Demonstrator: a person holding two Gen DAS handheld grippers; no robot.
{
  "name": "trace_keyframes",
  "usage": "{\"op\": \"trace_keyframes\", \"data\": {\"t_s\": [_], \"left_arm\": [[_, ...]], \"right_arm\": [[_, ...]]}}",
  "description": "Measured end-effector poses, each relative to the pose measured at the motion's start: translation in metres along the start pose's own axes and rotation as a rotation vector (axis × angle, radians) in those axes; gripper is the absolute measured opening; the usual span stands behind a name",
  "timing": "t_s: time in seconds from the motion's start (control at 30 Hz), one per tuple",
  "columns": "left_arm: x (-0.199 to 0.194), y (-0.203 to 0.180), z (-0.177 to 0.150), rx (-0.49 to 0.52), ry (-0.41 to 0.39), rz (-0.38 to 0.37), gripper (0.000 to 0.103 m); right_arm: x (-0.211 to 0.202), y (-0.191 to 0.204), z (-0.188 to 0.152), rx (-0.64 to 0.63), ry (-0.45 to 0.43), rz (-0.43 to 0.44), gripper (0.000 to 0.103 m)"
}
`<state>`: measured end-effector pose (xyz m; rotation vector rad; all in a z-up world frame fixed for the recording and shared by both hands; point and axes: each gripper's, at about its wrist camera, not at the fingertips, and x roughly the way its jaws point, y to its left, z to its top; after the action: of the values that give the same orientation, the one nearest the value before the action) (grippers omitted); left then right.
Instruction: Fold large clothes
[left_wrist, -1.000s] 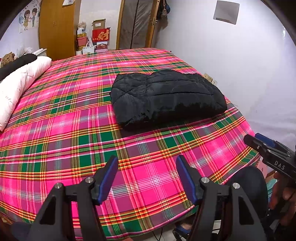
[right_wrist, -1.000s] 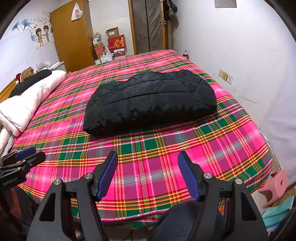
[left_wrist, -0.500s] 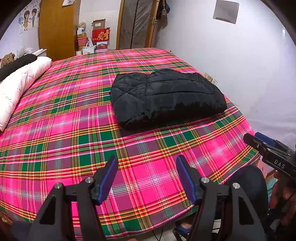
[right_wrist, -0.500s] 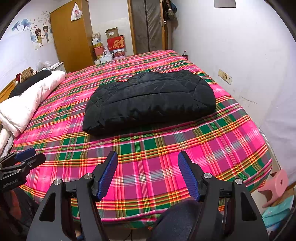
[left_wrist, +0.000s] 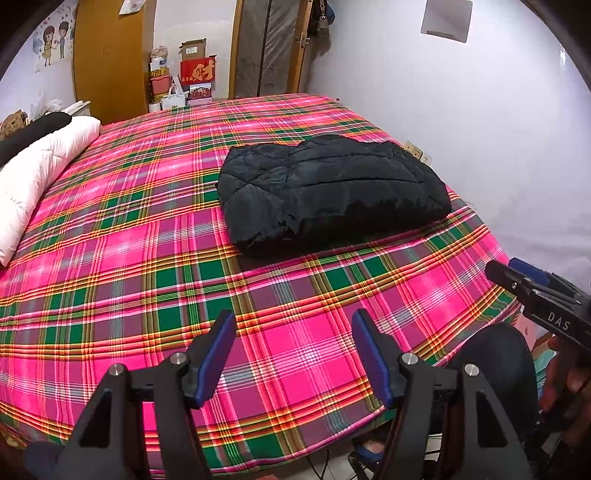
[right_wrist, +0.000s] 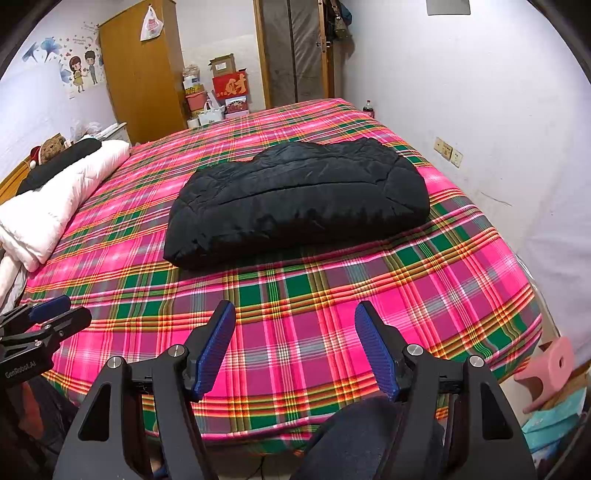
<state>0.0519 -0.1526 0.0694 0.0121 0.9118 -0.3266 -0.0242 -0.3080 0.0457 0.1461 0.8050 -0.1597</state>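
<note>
A black quilted jacket (left_wrist: 328, 188) lies folded into a thick rectangle on the pink plaid bed (left_wrist: 147, 266), towards the far right side. It also shows in the right wrist view (right_wrist: 299, 199). My left gripper (left_wrist: 293, 350) is open and empty, held over the bed's near edge, well short of the jacket. My right gripper (right_wrist: 295, 343) is open and empty, also near the front edge of the bed (right_wrist: 332, 295). Each gripper shows in the other's view, the right one (left_wrist: 539, 295) at the right and the left one (right_wrist: 40, 325) at the left.
A white duvet (right_wrist: 48, 206) and a black pillow (right_wrist: 62, 162) lie along the bed's left side. A wooden wardrobe (right_wrist: 140, 70), boxes (right_wrist: 229, 83) and a door (right_wrist: 295, 51) stand at the far wall. A pink stool (right_wrist: 550, 369) sits at the lower right. A white wall (left_wrist: 498, 129) runs along the right.
</note>
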Motion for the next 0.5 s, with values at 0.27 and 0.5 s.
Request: {"op": "trace_keyframes", "data": {"t_s": [0.27,0.5], "left_arm": [[-0.0014,-0.0052,-0.0002,0.018,-0.006,-0.002,0.067],[-0.0019,-0.0072,0.0006,0.023,-0.011,-0.009,0.067]], "right_arm": [[-0.0004,-0.0012,-0.0006,0.002,0.0,-0.003,0.067],[-0.0024,-0.0014,-0.0028,0.005,0.0,-0.011,0.067]]}}
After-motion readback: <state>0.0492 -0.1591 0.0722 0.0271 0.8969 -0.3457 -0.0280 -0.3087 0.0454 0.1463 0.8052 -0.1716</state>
